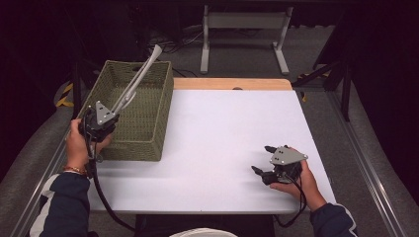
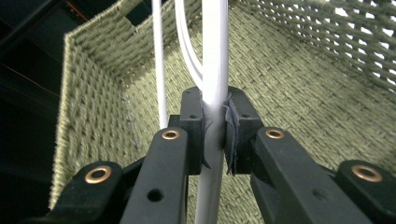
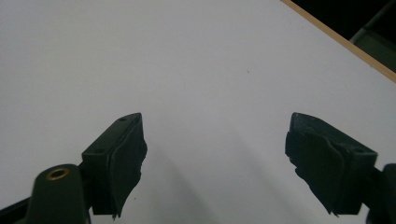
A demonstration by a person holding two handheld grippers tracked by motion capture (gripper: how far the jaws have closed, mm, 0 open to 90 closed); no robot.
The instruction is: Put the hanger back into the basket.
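At the far left of the high view we see the left gripper, held in a hand at the near left corner of a green woven basket. Its jaws are clamped on a long pale grey tool with slender arms, which looks like a pair of tongs; we cannot name it more surely. The tongs rise at a slant from the gripper, up and away over the basket's open top, their far end reaching past the far rim. In the left gripper view the pads press on one white arm of the tongs from both sides, with the basket's woven floor and walls behind.

The basket stands on the left part of the white bench.

Further right, near the front edge, the right gripper rests low over the bench in the other hand, well apart from the basket. Its jaws stand wide, with bare white bench between them in the right gripper view.
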